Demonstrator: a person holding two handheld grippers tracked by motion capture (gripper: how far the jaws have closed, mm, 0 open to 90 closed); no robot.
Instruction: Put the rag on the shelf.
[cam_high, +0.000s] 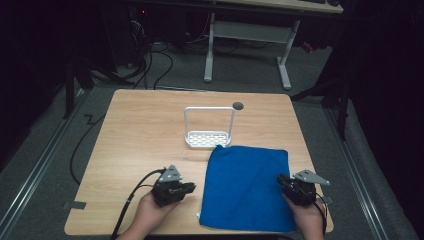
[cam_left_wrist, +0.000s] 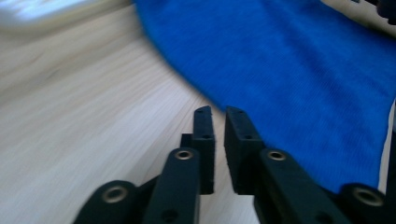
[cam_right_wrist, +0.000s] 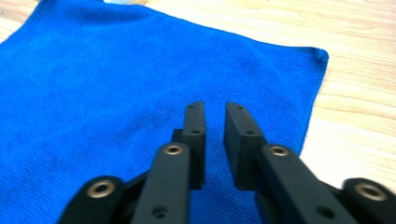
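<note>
A blue cloth (cam_high: 245, 187) lies flat on the near right part of the wooden table (cam_high: 145, 130). My left gripper (cam_high: 193, 187) is held low over bare wood just left of the cloth's left edge, pointing toward it. In the left gripper view the cloth (cam_left_wrist: 303, 70) spreads ahead and to the right of the left gripper (cam_left_wrist: 218, 112), whose jaws stand almost together with nothing between them. My right gripper (cam_high: 280, 178) hovers over the cloth's right side. In the right gripper view the right gripper (cam_right_wrist: 215, 106) is above the cloth (cam_right_wrist: 116, 74), jaws likewise nearly together and empty.
A white wire rack (cam_high: 208, 131) with a tall handle stands just behind the cloth's far left corner; it shows as a white blur (cam_left_wrist: 37, 11) in the left gripper view. A small dark hole (cam_high: 238, 105) marks the tabletop behind it. A second desk (cam_high: 250, 30) stands beyond the table.
</note>
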